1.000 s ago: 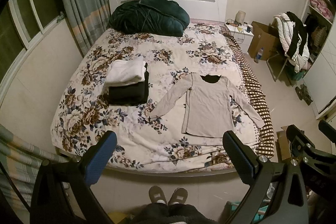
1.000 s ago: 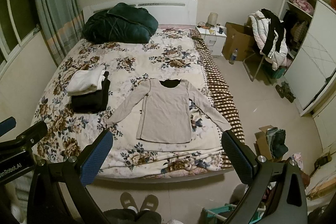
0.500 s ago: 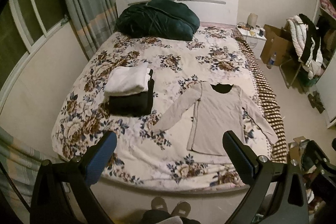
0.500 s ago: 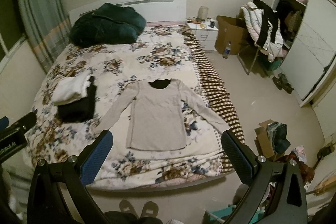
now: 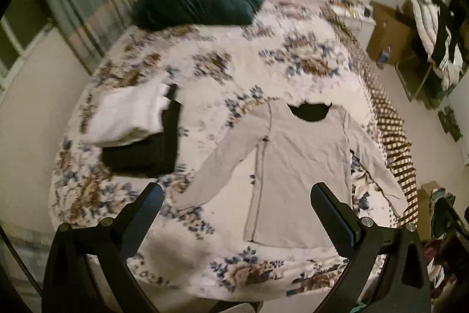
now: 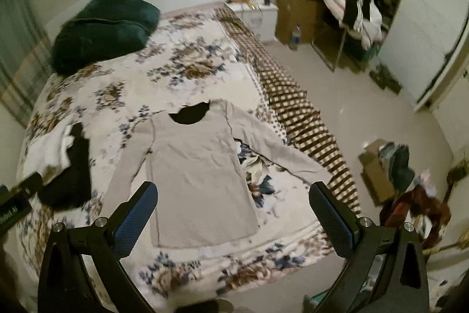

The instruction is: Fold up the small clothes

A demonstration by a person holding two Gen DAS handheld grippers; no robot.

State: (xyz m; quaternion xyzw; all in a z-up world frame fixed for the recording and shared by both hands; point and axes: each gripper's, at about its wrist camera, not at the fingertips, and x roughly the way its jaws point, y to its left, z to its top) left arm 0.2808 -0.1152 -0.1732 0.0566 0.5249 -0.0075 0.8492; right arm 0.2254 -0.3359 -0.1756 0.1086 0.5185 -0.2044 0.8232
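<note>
You are looking down at the big bed (image 5: 205,72) with its flowery cover. Use the bed as your marker. At the head of the bed sits a dark green blanket (image 5: 196,5). A beige long-sleeved shirt (image 5: 296,169) lies flat on the bed near the foot, sleeves spread out. On the bed beside the shirt, toward the window side, is a stack of folded clothes (image 5: 137,134), white on top of black. Your left gripper (image 5: 236,206) and your right gripper (image 6: 233,204) hang above the foot of the bed, both spread wide and holding nothing.
</note>
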